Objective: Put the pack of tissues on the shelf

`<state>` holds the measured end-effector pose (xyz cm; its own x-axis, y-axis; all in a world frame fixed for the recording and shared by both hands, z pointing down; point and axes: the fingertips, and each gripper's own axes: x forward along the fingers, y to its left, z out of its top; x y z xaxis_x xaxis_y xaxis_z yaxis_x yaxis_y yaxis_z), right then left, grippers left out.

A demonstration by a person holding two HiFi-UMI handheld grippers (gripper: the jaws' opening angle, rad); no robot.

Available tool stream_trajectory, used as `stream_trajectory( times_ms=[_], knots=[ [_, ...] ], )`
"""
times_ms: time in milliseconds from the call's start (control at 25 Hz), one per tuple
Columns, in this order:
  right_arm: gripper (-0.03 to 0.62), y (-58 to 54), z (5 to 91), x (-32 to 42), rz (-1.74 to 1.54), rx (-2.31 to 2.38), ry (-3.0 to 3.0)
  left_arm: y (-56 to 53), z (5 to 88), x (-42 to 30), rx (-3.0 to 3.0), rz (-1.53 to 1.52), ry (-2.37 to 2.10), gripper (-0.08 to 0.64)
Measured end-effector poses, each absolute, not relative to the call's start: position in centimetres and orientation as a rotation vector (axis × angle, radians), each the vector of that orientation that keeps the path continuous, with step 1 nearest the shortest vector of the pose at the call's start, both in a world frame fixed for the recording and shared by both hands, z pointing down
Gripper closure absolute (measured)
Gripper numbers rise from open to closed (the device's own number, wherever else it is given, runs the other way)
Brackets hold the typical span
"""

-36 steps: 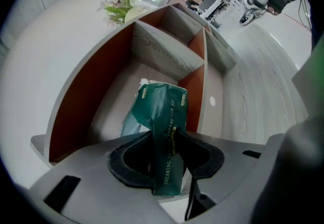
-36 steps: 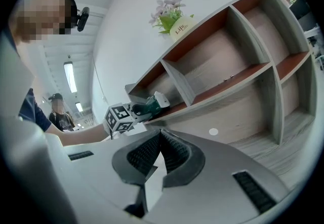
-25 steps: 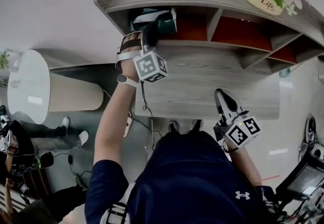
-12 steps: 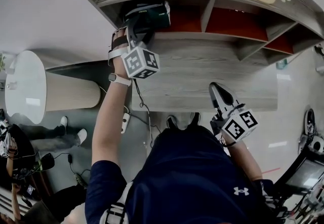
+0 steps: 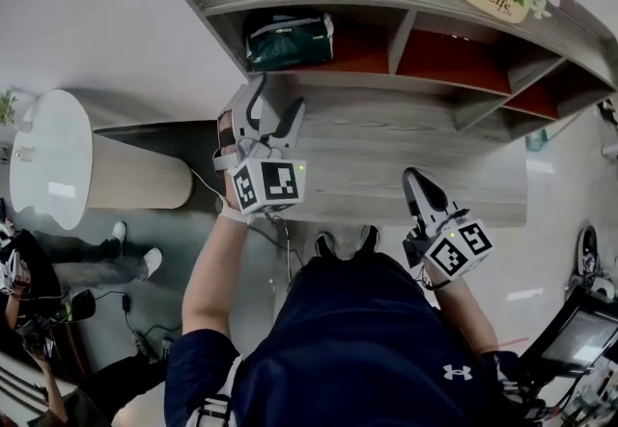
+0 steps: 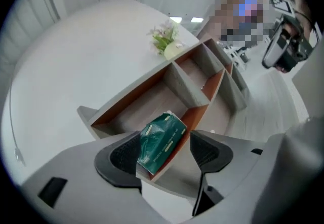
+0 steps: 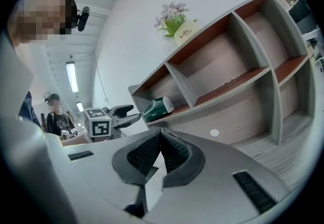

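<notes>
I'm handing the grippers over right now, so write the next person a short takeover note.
Left gripper: jaws have just been opening and now stand wide apart with nothing held. It hangs in front of the shelf, clear of the pack of tissues.
Right gripper: shut, empty, lower down in front of the shelf.
Pack: lies in the leftmost compartment of the upper row, touching neither gripper.
Done: pack placed and let go.
Left: probably nothing but lowering the left gripper.
</notes>
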<state>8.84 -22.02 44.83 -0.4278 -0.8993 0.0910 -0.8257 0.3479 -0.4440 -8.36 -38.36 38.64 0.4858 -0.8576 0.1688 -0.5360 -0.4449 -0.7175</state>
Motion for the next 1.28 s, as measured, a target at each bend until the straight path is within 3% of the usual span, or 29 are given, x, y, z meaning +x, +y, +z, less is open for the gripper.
stream_trajectory(
  times_ms=[320,440,1280],
  knots=[
    [0.583,-21.5,44.5,7.9,-0.625,-1.586,2.480,-29.1,41.3,-9.9,-2.616,-0.448,1.294,0.467],
    [0.583,-21.5,44.1,7.2,-0.586,-1.582,2.515,-27.1,41.7,-10.7,-2.621,-0.384,1.336,0.518],
    [0.583,-20.6,40.2,3.9,-0.289,-1.554,2.574,-23.0,39.9,-12.5,-2.690,-0.164,1.370,0.537]
  ],
)
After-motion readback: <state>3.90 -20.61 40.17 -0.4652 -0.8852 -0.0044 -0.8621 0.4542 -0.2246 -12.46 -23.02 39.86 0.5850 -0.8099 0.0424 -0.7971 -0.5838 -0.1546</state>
